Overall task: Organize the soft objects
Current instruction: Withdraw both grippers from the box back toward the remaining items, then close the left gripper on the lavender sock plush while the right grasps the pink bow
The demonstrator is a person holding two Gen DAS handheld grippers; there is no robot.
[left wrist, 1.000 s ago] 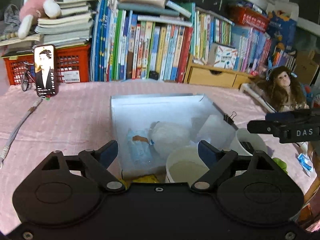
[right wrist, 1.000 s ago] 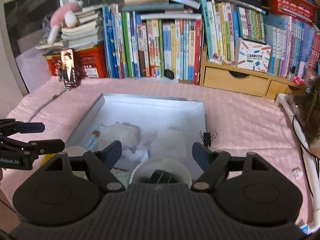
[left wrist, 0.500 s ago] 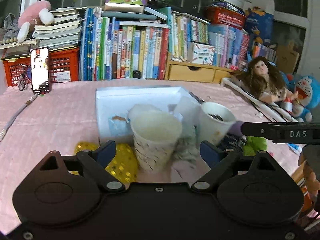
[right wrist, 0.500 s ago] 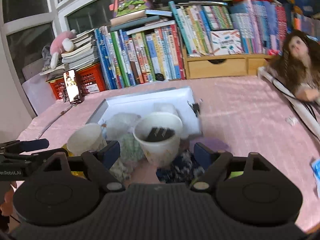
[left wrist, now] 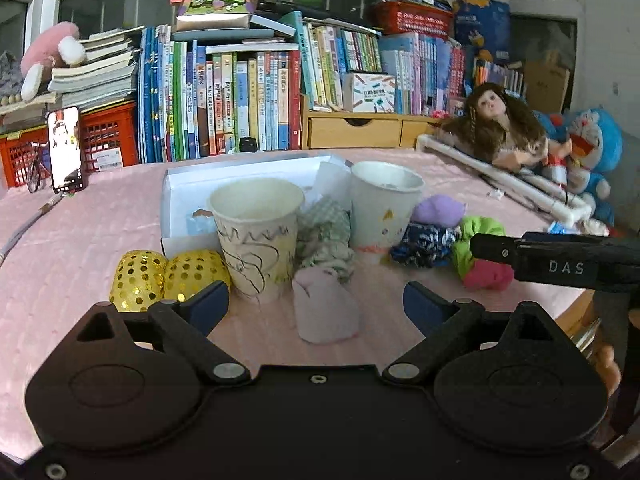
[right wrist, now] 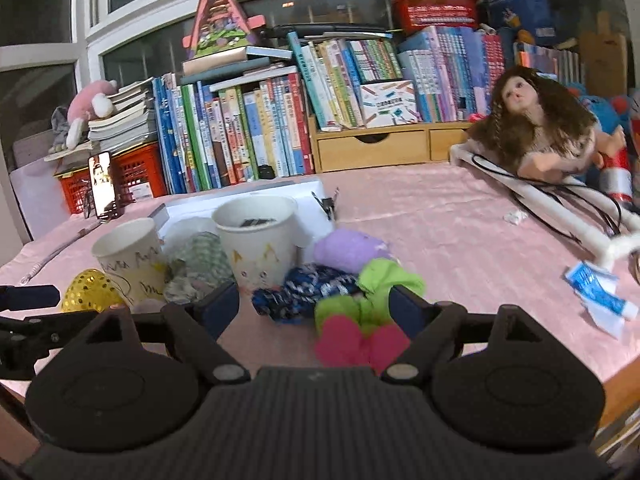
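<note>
Soft items lie on the pink cloth before a white box: a pale pink sock, a green checked cloth, a gold dotted scrunchie, a blue patterned scrunchie, a purple one, a green one and a magenta one. Two paper cups stand among them. My left gripper is open, with the pink sock between its fingers. My right gripper is open over the green and magenta scrunchies.
Books, a red crate and a wooden drawer unit line the back. A phone stands at the left. A doll, white pipes and a blue wrapper lie at the right. The table edge is near right.
Both grippers have pulled back and dropped low from above the box. The cups and soft items now stand in front of them at table level.
</note>
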